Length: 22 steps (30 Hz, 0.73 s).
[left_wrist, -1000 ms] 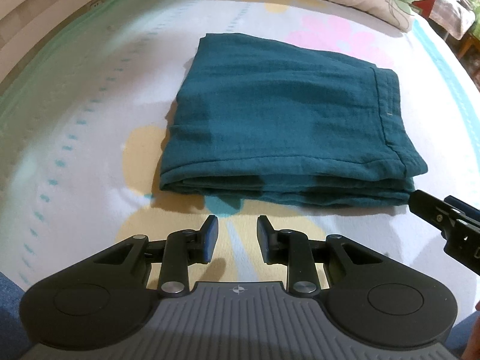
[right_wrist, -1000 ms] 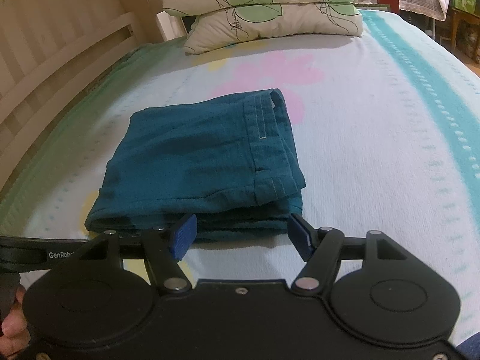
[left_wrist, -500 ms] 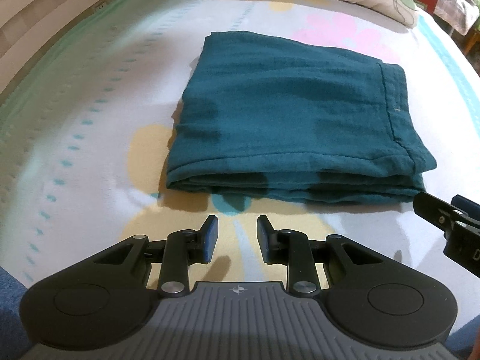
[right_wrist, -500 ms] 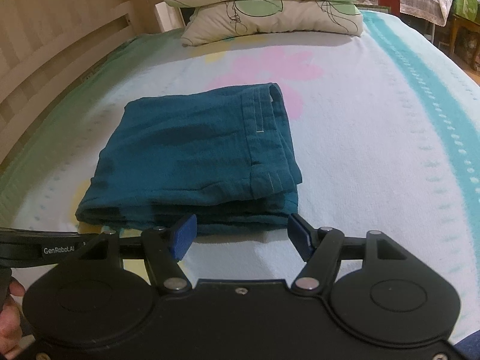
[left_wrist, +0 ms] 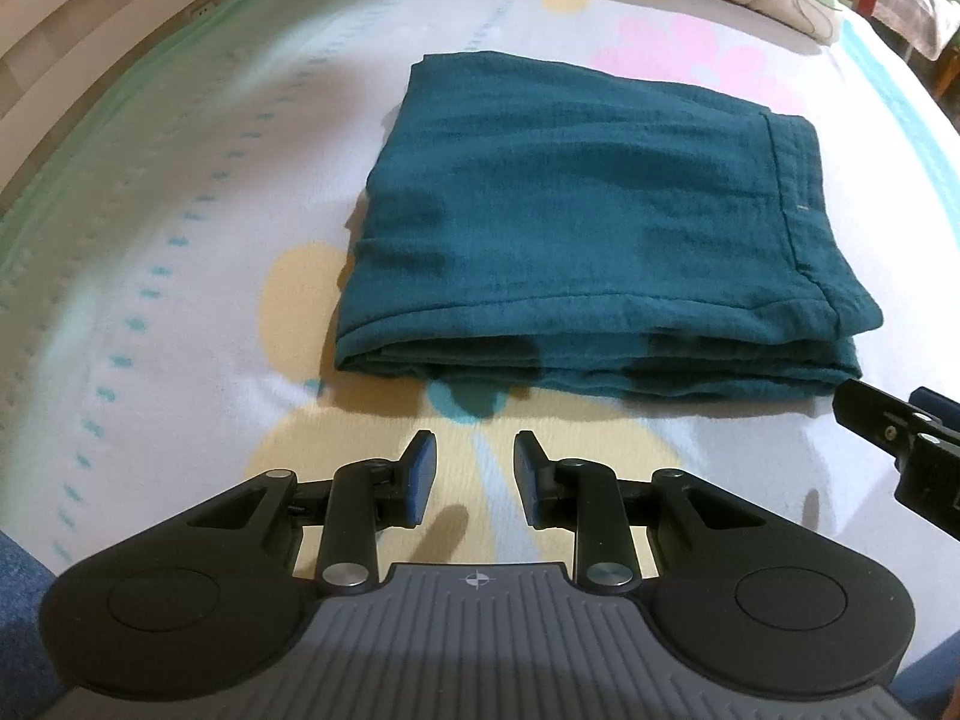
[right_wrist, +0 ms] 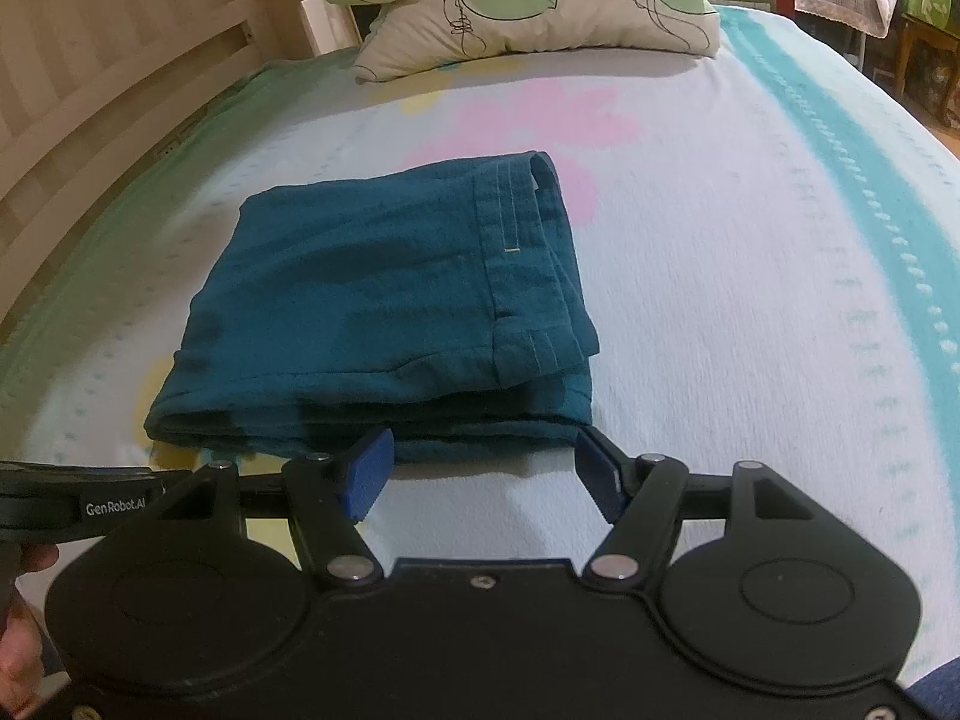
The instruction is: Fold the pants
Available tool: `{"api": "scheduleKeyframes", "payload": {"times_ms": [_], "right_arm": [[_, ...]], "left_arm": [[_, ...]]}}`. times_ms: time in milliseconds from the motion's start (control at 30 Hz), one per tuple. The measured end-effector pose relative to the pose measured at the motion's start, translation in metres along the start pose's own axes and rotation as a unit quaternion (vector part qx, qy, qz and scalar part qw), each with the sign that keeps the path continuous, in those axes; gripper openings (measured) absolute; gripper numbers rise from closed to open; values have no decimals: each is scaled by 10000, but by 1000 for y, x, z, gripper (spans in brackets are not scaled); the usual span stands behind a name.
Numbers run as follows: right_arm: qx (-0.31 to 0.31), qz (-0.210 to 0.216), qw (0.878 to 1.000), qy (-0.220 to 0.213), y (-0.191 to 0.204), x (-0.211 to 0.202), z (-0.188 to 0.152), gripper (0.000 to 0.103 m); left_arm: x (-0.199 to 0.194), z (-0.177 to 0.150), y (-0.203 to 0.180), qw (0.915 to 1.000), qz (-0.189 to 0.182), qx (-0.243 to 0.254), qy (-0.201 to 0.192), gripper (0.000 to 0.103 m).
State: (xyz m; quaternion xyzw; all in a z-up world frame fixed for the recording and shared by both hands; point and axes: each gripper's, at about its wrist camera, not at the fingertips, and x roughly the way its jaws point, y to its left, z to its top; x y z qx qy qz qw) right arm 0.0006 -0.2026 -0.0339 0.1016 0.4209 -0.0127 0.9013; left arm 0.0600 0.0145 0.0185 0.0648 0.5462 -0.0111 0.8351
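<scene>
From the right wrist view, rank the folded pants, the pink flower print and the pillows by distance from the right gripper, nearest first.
From the right gripper:
1. Folded pants, directly ahead.
2. Pink flower print, just beyond the pants on the sheet.
3. Pillows, stacked at the bed's far end.

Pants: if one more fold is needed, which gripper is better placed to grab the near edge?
Right, probably. The right gripper is wide open at the teal pants' near edge; the left gripper is narrower and short of it. Both are empty.
</scene>
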Motion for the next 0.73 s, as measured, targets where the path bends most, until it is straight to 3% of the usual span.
{"api": "scheduleKeyframes", "payload": {"times_ms": [733], "right_arm": [[24,-34,10000,22,4,1,-3,70]], "left_arm": [[-1,-1,-3,10000,34,42,-11,28]]}}
